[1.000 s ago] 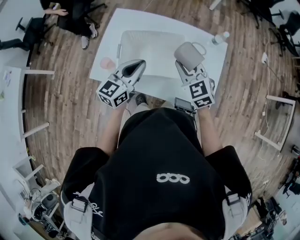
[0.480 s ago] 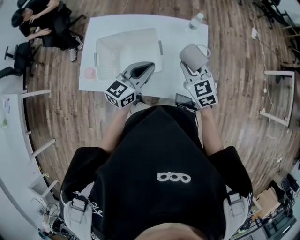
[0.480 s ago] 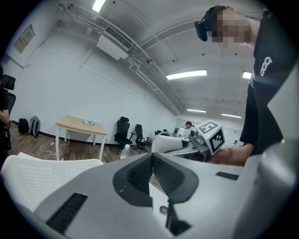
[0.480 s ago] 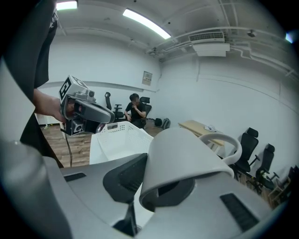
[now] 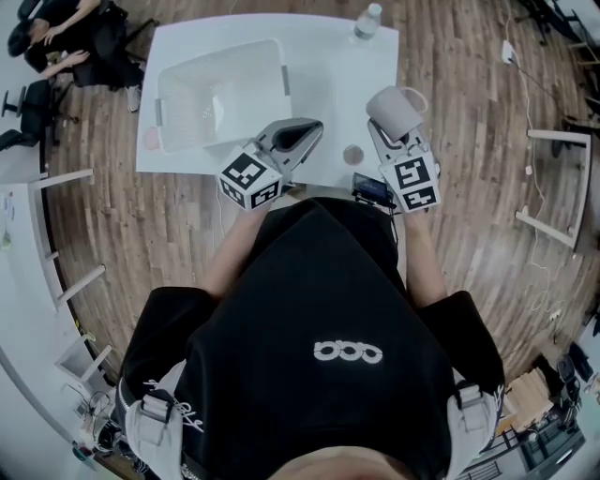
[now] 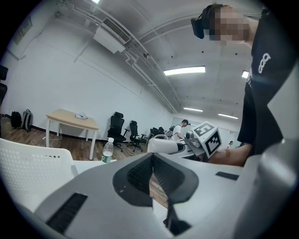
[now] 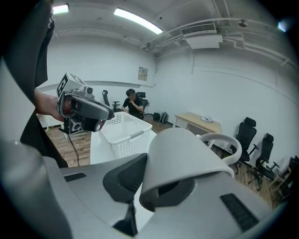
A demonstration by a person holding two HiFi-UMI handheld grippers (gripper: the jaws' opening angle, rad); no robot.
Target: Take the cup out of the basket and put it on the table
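Cup (image 5: 394, 110): out of the basket and held off the surface, over the table's 3 o'clock edge in the head view. It was tipped rather than upright, with its handle toward 1 o'clock.
Right gripper (image 5: 386, 133): clenched on the cup. The right gripper view showed one jaw inside the mouth and the other against the outer wall, so it pinched the rim. That hold accounts for the tilt.
Left gripper (image 5: 306, 132): jaws pressed together with nothing between them, per the left gripper view. It hovered at the table's 6 o'clock edge, at 9 o'clock of the cup, taking no part in the carry.
Basket (image 5: 178, 131): white and perforated, seated on the table's 9 o'clock half. It stood well apart from the cup, and nothing could be made out inside it.
Table (image 5: 328, 66): bare white surface between basket and cup, the likely set-down area.
Bottle (image 5: 367, 19): upright at the 12 o'clock edge, clear of the cup.
Stage, judged: removal complete, placement not yet done.
Next step, judged: right the cup, lower it onto the bare patch, then release.
Risk, judged: the cup hung close to the table's border, so a release there could drop it over the edge.
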